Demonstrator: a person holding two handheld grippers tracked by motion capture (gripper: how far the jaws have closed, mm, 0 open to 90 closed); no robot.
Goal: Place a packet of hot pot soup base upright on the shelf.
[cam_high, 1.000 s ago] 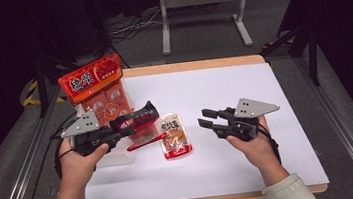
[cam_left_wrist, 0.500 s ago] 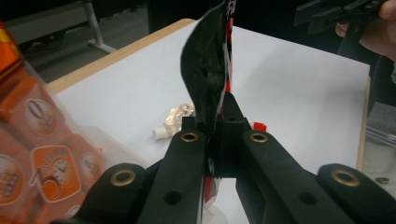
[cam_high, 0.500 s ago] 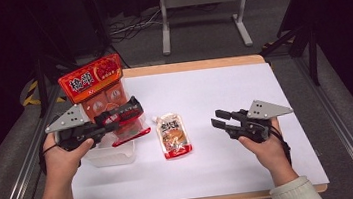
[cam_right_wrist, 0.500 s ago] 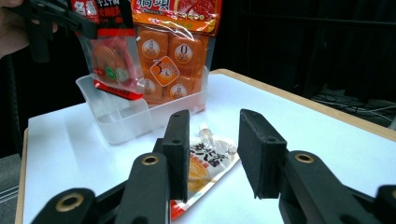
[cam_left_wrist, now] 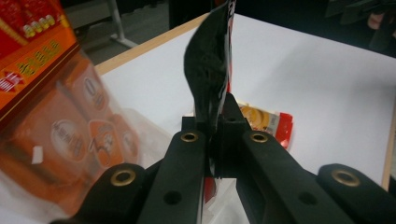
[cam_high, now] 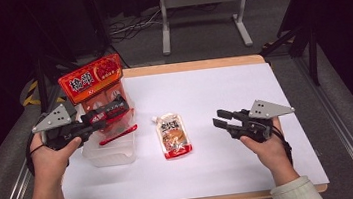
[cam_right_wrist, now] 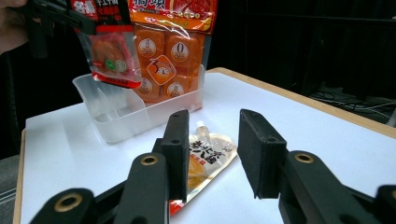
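A small red snack packet [cam_high: 118, 134] hangs over a clear plastic container [cam_high: 110, 157] at the table's left, with my left gripper [cam_high: 117, 108] shut on its top edge. In the left gripper view the packet [cam_left_wrist: 208, 65] stands edge-on between the closed jaws of that gripper [cam_left_wrist: 217, 116]. A spouted sauce pouch [cam_high: 173, 136] lies flat mid-table. My right gripper [cam_high: 223, 118] hovers to the pouch's right, open and holding nothing. Past the jaws of the right gripper [cam_right_wrist: 212, 149] I see the pouch [cam_right_wrist: 210, 158], the container [cam_right_wrist: 116, 112] and the held packet [cam_right_wrist: 109, 51].
A large orange multipack bag [cam_high: 92, 81] stands upright at the container's far end, just behind the held packet. The white table mat [cam_high: 223, 89] has free room right of the pouch. A metal stand [cam_high: 201, 6] is on the floor beyond the table.
My left gripper has carried the red packet leftward, from beside the pouch to above the container. The right gripper has drifted slightly right and stays open.
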